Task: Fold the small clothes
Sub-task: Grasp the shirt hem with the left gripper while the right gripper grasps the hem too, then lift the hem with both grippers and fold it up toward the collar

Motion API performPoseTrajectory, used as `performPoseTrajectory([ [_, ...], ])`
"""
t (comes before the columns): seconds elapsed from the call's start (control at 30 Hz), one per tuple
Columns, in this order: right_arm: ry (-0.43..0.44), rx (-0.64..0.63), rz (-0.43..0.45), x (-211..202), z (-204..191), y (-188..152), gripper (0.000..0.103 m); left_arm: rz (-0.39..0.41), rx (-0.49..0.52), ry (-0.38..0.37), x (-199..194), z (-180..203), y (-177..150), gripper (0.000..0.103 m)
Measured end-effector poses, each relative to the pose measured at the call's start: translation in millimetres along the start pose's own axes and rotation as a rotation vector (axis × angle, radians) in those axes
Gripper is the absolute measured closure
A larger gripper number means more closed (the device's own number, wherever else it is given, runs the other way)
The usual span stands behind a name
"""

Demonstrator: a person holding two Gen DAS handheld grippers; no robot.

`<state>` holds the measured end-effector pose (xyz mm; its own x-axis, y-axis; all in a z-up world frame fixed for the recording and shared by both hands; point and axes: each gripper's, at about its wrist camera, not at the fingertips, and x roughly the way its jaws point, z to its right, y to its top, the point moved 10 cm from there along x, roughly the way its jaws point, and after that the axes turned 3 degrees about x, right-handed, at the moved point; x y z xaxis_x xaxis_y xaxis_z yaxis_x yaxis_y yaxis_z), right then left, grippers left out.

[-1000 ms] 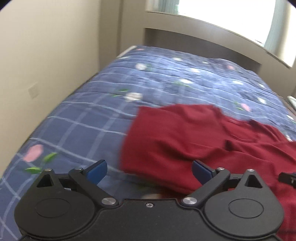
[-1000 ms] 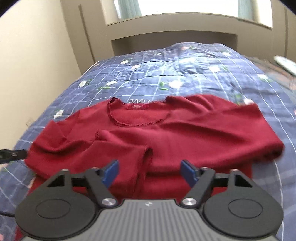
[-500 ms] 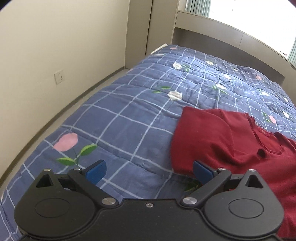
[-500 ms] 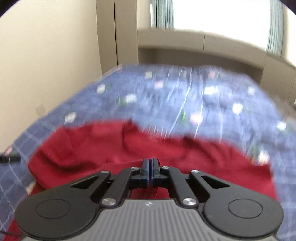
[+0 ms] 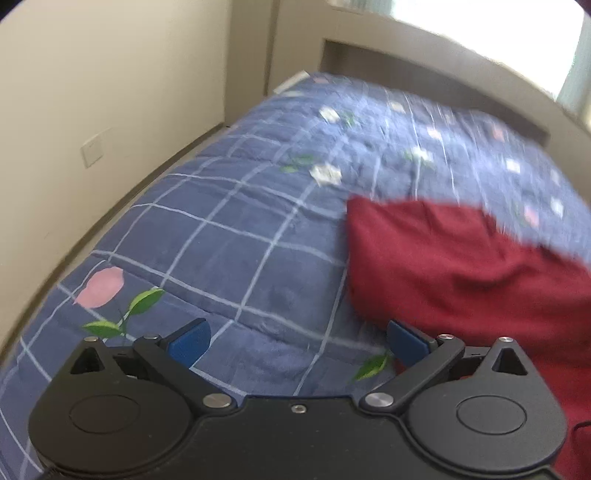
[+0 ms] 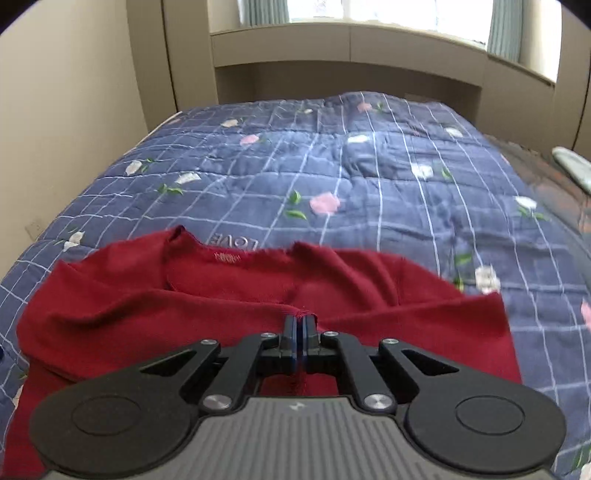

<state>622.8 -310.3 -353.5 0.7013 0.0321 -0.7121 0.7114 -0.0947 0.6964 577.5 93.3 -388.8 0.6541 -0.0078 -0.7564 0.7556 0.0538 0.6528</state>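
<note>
Right hand-held gripper pinches the red sweater, apparently thinly, so it may slip; left hand-held gripper gapes empty.

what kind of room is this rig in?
Most likely a bedroom. A bed under a blue checked floral quilt fills both views, with a curtained window above its far end and a red top spread on the quilt for folding.

Both wrist views bedward (left blurry)
</note>
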Motion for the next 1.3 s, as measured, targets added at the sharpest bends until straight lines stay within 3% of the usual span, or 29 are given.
performPoseTrajectory([
  [0.17, 0.024, -0.005, 0.038, -13.1, -2.1, 8.1, 0.1, -0.031, 0.149, -0.035, 19.7, 25.5, -17.4, 0.002],
  [0.27, 0.059, -0.011, 0.076, -27.0, -10.3, 27.1, 0.1, 0.01, 0.194, -0.001, 25.5, 36.6, -10.7, 0.003],
  [0.37, 0.075, -0.031, 0.117, -40.3, -17.4, 46.0, 0.1, 0.072, 0.173, -0.01, 26.3, 44.3, 5.5, 0.008],
  [0.47, 0.094, -0.03, 0.149, -50.2, -21.5, 63.0, 0.1, 0.095, 0.182, -0.012, 32.5, 53.9, 17.9, 0.03],
  [0.53, 0.096, -0.036, 0.164, -53.3, -22.9, 70.6, 0.1, 0.124, 0.201, -0.028, 29.8, 63.8, 26.0, 0.055],
  [0.57, 0.093, -0.043, 0.169, -53.5, -23.3, 73.1, 0.1, 0.146, 0.215, -0.029, 26.6, 69.2, 29.9, 0.061],
  [0.67, 0.091, -0.047, 0.164, -50.6, -22.3, 72.0, 0.1, 0.183, 0.27, 0.009, 18.0, 79.7, 36.5, 0.073],
  [0.8, 0.105, -0.036, 0.122, -41.0, -23.5, 56.9, 0.1, 0.145, 0.275, 0.05, 15.7, 74.2, 34.6, 0.084],
  [1.0, 0.102, -0.031, 0.042, -18.3, -24.9, 22.1, 0.1, 0.056, 0.207, 0.062, 24.4, 43.8, 21.5, 0.088],
  [1.07, 0.094, -0.009, 0.039, -17.7, -20.8, 18.0, 0.1, 0.028, 0.198, 0.099, 28.8, 31.8, 16.0, 0.103],
  [1.1, 0.102, 0.004, 0.04, -19.3, -18.5, 17.7, 0.1, 0.014, 0.182, 0.128, 30.0, 23.8, 13.6, 0.103],
  [1.17, 0.118, 0.015, 0.048, -23.9, -17.6, 20.2, 0.1, 0.004, 0.124, 0.086, 29.3, 13.0, 9.9, 0.103],
  [1.3, 0.124, 0.013, 0.09, -34.3, -18.4, 37.2, 0.101, 0.0, 0.097, 0.019, 24.7, 13.1, 2.1, 0.083],
])
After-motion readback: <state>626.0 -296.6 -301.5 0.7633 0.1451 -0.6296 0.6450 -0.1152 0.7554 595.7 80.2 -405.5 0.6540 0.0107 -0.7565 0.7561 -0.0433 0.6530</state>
